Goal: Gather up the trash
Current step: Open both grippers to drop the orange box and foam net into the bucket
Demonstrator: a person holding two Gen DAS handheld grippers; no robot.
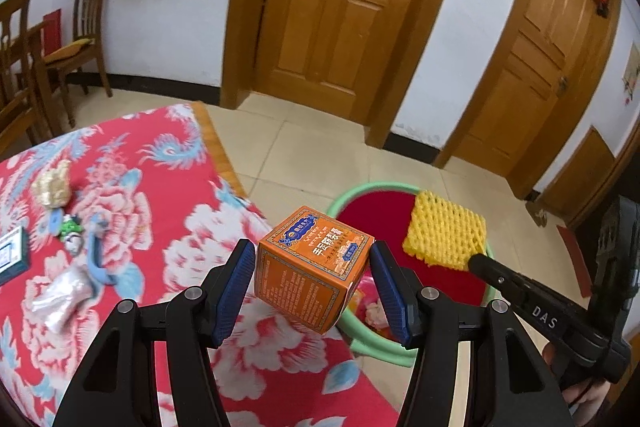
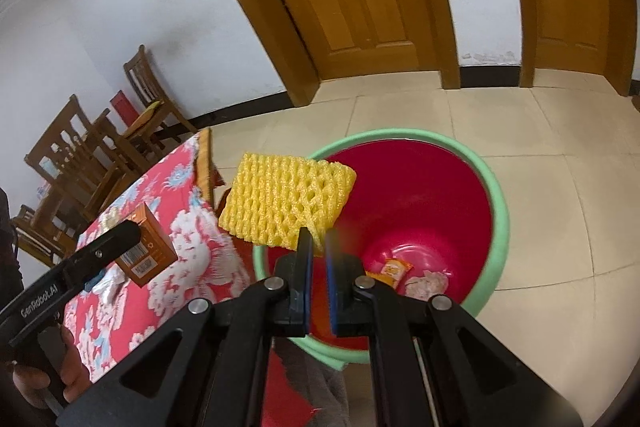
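Observation:
My left gripper (image 1: 312, 259) is shut on an orange printed carton (image 1: 316, 267), held tilted above the table's right edge; the carton (image 2: 150, 247) also shows in the right wrist view. A yellow foam fruit net (image 2: 284, 199) is pinched at its lower corner by my right gripper (image 2: 317, 239). The net hangs over the near left rim of a red bin with a green rim (image 2: 500, 203). In the left wrist view the net (image 1: 444, 231) and the right gripper (image 1: 474, 262) are over the bin (image 1: 360, 189).
The bin holds an orange wrapper (image 2: 390, 271) and crumpled white paper (image 2: 426, 283). On the red floral tablecloth (image 1: 168, 163) lie a gold wrapper (image 1: 52, 185), a clear plastic wrapper (image 1: 60, 299), small scraps (image 1: 70, 231) and a flat box (image 1: 12, 255). Wooden chairs (image 1: 86, 35) stand behind.

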